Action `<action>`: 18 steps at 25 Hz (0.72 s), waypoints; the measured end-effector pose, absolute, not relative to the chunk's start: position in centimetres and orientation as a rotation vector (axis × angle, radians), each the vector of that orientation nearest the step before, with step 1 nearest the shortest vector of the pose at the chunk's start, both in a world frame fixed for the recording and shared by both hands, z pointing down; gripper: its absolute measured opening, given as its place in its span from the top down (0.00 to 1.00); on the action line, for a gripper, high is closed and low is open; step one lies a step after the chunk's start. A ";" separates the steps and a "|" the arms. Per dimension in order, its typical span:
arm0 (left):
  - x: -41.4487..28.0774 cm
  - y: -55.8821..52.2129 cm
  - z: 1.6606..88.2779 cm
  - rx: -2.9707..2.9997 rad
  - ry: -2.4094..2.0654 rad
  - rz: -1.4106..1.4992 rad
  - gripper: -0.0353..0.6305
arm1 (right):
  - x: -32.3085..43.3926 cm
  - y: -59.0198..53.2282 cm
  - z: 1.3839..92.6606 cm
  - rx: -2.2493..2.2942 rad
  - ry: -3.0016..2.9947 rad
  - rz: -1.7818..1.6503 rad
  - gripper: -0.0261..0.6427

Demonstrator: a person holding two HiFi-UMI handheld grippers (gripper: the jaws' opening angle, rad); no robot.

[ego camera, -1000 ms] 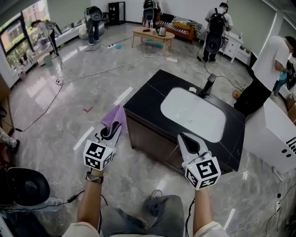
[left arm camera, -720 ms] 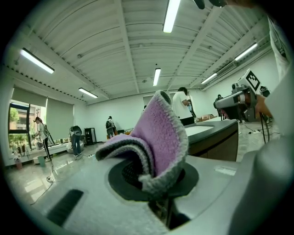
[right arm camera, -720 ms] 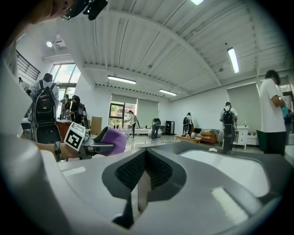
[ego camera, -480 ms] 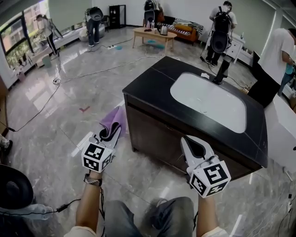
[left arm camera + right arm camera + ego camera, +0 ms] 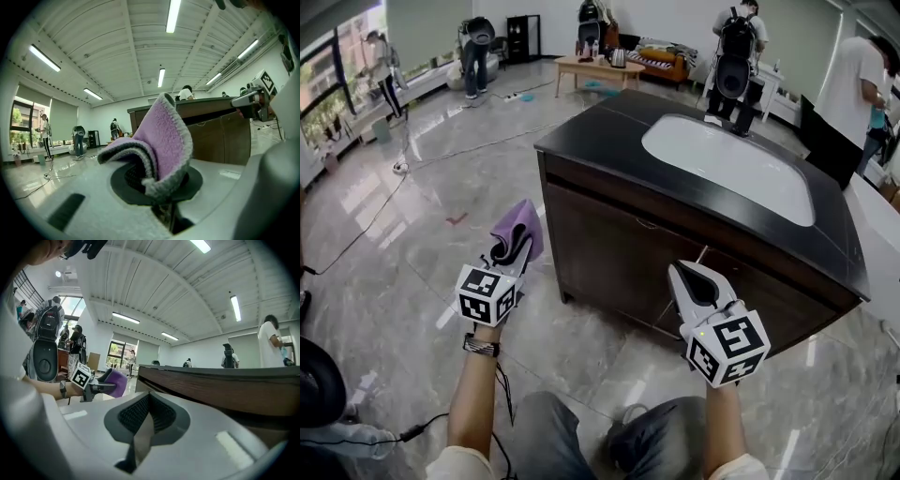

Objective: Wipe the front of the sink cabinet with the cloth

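Note:
A dark wood sink cabinet (image 5: 675,262) with a black top and a white basin (image 5: 731,164) fills the upper right of the head view. Its front (image 5: 220,138) faces me. My left gripper (image 5: 514,253) is shut on a purple cloth (image 5: 519,230), held left of the cabinet's near corner and apart from it. The cloth (image 5: 161,140) folds over the shut jaws in the left gripper view. My right gripper (image 5: 696,281) is shut with nothing in it, low before the cabinet front. The right gripper view shows the left gripper with the cloth (image 5: 115,380) and the cabinet top edge (image 5: 220,380).
Glossy grey floor tiles (image 5: 403,262) surround the cabinet. Cables (image 5: 403,169) lie on the floor at left. Several people stand at the back, and one person in white (image 5: 853,94) stands by the cabinet's far right. A coffee table (image 5: 595,67) stands far behind.
My view has dropped lower and closer, so the cabinet front now shows large. Both grippers have come nearer the cabinet, the left still holding the cloth.

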State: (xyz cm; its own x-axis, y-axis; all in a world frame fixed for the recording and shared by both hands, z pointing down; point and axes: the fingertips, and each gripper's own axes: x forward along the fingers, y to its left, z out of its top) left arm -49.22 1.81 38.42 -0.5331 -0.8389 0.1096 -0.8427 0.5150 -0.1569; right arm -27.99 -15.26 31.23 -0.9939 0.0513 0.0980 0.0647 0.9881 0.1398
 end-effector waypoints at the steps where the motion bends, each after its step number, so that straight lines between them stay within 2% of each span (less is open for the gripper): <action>1: -50.0 1.8 38.6 1.498 -2.728 0.282 0.87 | -27.8 -15.4 31.6 -0.076 -3.040 -0.226 0.95; 6: -54.0 1.2 39.2 1.447 -2.746 0.202 0.87 | -27.4 -16.5 32.9 -0.025 -3.030 -0.214 0.95; 11: -56.6 -0.2 38.0 1.449 -2.761 0.283 0.87 | -27.5 -17.2 32.4 0.038 -3.029 -0.247 0.95; 18: -57.0 -3.1 39.8 1.465 -2.753 0.331 0.87 | -26.4 -17.9 33.4 0.048 -3.013 -0.261 0.95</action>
